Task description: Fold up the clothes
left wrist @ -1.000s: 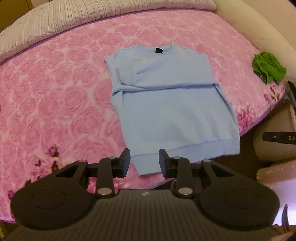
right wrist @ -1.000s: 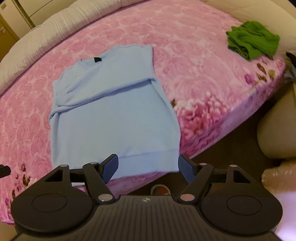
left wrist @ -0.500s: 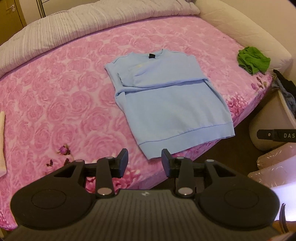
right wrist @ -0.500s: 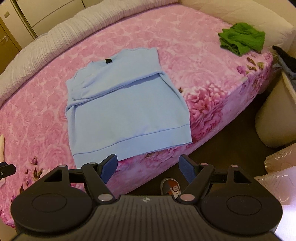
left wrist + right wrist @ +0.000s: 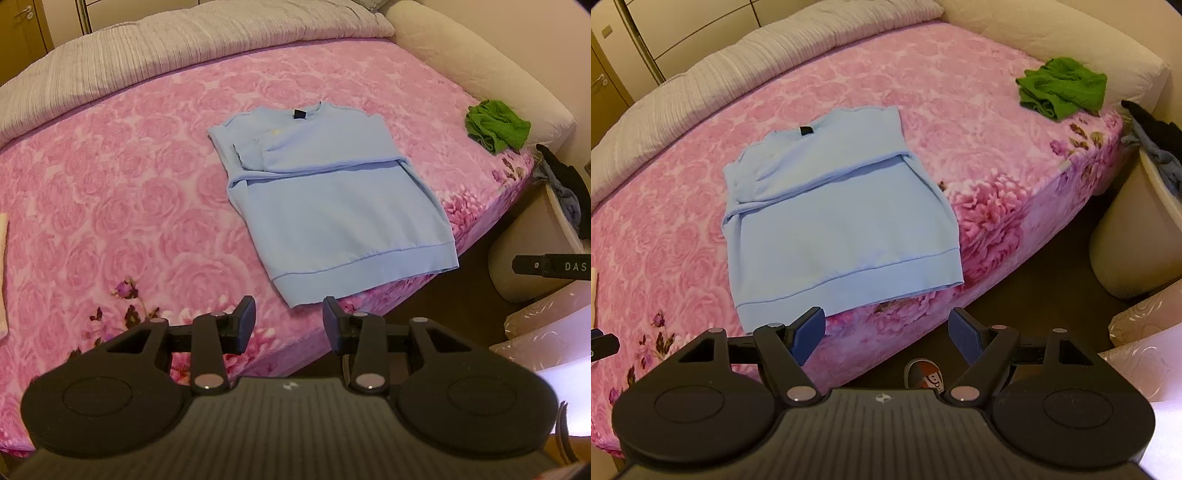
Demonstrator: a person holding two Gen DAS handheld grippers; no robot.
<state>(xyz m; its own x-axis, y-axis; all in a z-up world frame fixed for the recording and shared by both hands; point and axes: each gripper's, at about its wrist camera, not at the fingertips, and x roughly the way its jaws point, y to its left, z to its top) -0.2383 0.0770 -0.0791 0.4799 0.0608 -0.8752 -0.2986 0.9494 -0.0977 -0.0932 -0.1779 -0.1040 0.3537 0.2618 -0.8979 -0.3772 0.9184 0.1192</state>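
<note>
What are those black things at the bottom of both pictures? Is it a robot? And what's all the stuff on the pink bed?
It isn't a robot. A person holds one hand tool in each hand, and each tool has a two-fingered claw with a camera that looks along its fingers. One picture is from the left claw, the other from the right claw. Both are open and hold nothing; the right one stands wider.

On the pink rose bedspread lies a light blue sweatshirt, its sleeves already folded across the chest and its bottom hem at the bed's edge. A crumpled green garment lies near the far corner. Beside the bed, a basket holds more clothes. The job is folding clothes.
</note>
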